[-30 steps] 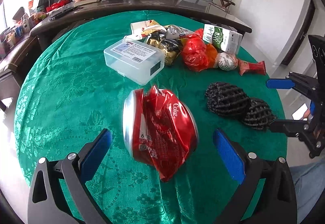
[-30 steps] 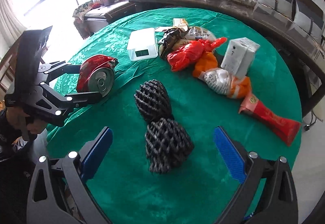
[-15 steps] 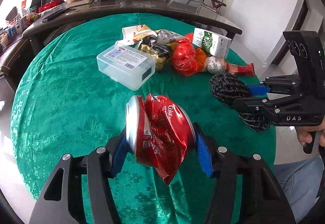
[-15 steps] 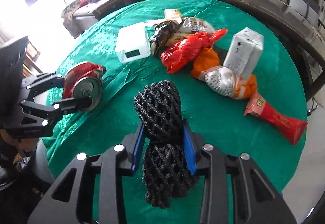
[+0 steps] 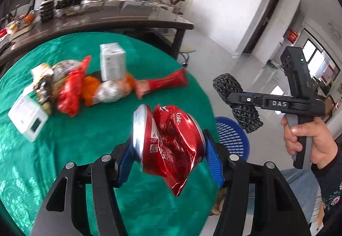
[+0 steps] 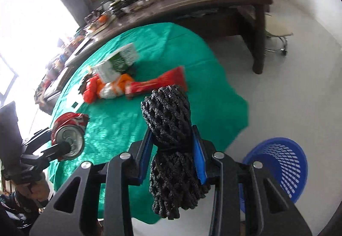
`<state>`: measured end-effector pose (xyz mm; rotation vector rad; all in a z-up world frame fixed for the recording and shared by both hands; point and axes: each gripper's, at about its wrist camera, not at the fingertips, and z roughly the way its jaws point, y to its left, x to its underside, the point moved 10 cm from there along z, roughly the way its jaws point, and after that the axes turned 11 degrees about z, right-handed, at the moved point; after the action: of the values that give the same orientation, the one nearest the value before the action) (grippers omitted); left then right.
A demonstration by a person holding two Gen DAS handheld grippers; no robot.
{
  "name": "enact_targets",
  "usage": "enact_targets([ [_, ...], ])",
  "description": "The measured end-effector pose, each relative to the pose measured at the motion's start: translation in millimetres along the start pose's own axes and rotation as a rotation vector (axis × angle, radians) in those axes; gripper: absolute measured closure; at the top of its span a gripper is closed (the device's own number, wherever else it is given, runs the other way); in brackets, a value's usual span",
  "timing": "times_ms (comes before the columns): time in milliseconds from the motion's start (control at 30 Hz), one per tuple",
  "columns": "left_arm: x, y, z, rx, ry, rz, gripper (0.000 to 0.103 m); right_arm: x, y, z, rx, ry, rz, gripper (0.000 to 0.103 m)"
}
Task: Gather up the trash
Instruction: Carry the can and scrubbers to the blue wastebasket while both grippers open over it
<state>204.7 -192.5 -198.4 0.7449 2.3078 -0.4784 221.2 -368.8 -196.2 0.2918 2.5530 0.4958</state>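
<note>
Right tool (image 6: 174, 155) clamped on the black foam net bundle (image 6: 171, 129), pinched at its waist, long axis running along the fingers from 6 to 12 o'clock. Blue basket (image 6: 282, 163) down on the floor at about 4 o'clock from that tool in the right wrist view, just past the counter (image 6: 149, 95) edge and nearer to this hand than to the other.

Left tool (image 5: 168, 154) clamped on the crushed red can (image 5: 168, 142), silver end turned toward 9 o'clock, crumpled tail hanging toward 6. Same basket (image 5: 232, 137) partly hidden behind the can at roughly 3 o'clock in the left wrist view.

Probably a drop next: right load first, then left. Remaining wrappers (image 5: 85, 88) and carton (image 5: 112, 61) lying back on the counter toward 10 o'clock.
</note>
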Motion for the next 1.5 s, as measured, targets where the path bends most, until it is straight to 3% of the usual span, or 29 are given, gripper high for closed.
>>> enact_targets([
  [200,-45,-107,66,0.149,0.028,0.115,0.043,3,-135,-10,0.198,-0.014,0.166,0.069],
  [333,-56,-168,122,0.230,0.077,0.154,0.043,16,-191,-1,0.243,0.006,0.249,0.068],
  [600,-51,-230,244,0.285,0.176,0.175,0.043,22,-249,28,0.261,0.087,0.332,0.068],
  [800,-29,-245,291,0.278,0.222,0.229,0.042,29,-279,42,0.258,0.114,0.384,0.068],
  [967,-19,-247,306,0.275,0.235,0.238,0.042,35,-290,56,0.241,0.151,0.405,0.066],
  [1000,-19,-248,310,0.272,0.233,0.245,0.041,35,-293,59,0.236,0.156,0.406,0.065],
  [1033,-18,-247,310,0.266,0.226,0.252,0.039,35,-294,61,0.234,0.158,0.408,0.056],
  [1100,-20,-246,309,0.230,0.191,0.266,0.004,37,-298,60,0.250,0.153,0.414,0.037],
  [1167,-25,-244,303,0.213,0.132,0.269,0.005,35,-299,57,0.250,0.138,0.419,0.033],
  [1300,-33,-247,288,0.260,0.092,0.257,0.005,25,-302,36,0.283,0.066,0.428,0.028],
  [1500,-50,-233,236,0.204,0.007,0.194,0.005,-4,-282,-18,0.308,-0.155,0.363,0.008],
])
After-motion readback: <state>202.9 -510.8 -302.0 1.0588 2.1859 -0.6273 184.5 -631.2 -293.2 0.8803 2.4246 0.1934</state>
